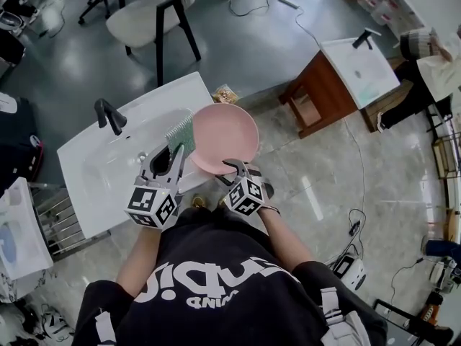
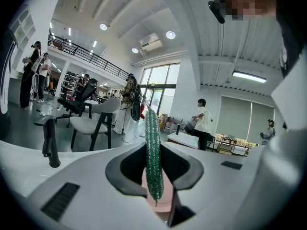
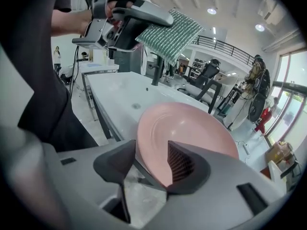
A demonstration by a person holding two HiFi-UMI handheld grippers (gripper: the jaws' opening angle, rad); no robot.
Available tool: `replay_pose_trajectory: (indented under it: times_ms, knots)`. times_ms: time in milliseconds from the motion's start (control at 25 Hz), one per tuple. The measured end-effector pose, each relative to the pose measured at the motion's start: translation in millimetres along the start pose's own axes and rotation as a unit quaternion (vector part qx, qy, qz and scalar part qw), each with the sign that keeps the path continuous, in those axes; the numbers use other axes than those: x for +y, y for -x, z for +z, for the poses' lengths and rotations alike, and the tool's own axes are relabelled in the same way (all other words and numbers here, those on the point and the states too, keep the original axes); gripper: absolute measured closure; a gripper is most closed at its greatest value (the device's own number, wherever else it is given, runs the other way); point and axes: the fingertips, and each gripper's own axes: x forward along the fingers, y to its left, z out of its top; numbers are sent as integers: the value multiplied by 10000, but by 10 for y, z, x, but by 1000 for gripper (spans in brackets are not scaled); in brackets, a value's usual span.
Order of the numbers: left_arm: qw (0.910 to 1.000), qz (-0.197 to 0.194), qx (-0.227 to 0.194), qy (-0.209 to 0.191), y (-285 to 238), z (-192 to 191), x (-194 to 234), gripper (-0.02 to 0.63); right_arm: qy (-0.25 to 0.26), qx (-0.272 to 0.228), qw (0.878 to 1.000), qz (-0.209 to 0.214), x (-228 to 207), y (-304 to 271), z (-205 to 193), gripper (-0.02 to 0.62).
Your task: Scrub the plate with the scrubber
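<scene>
Nearest, at 6 o'clock in the head view: a black shirt [image 1: 216, 272] with big white letters, upside down and too bent to read for sure. Maybe "MIND" in the small line. No other words anywhere, only black and white squares on the two cubes.

A bit up from there: the left tongs [image 1: 173, 156] at 7 o'clock of the middle, shut tight on the green scrubber [image 1: 181, 134]. Right tongs [image 1: 234, 166] just beside them at 5 o'clock, set fairly wide, with the near rim of the pink plate [image 1: 225, 135] pinched between them, one side on top and one under. Looks held, not lying flat.

Plate up in the air and tipped, partly over the right edge of the white sink [image 1: 108, 168], partly over the floor.

Now the main thing. Plate at 3 o'clock from the scrubber, very near. Scrubber standing on its thin edge, long way pointing out from the tongs toward 12 o'clock. In the right gripper view, up above the plate and not touching it yet. Left hand the nearer one for the job. Most likely next: down and over toward 3 o'clock, flat side onto the pink face.

Farther off: a black tap [image 1: 108, 115] at 10 o'clock, then a pale chair [image 1: 151, 16] at 11 o'clock.
</scene>
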Motion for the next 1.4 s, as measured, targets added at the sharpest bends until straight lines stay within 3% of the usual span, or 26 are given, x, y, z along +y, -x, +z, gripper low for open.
replay_pose_trajectory:
  times_ms: [360, 520, 880, 1120, 1240, 1400]
  knots:
    - [9999, -3, -67, 101, -1, 20, 49, 517, 521, 346, 9980, 57, 20, -88, -22, 428]
    - [9999, 18, -105, 136, 26, 24, 57, 517, 649, 338, 9970, 270, 110, -85, 6, 548]
    - [9997, 72, -164, 191, 40, 61, 103, 517, 780, 169, 9959, 421, 94, -16, 159, 566]
    - [9996, 102, -180, 209, 67, 76, 146, 517, 227, -241, 9983, 483, -8, 132, 405, 569]
    - [9996, 93, -183, 205, 69, 74, 157, 517, -407, -565, 9957, 605, -103, 274, 571, 569]
    - [9997, 47, -134, 190, 64, 34, 162, 517, -1322, -1132, 9821, 723, -241, 431, 778, 569]
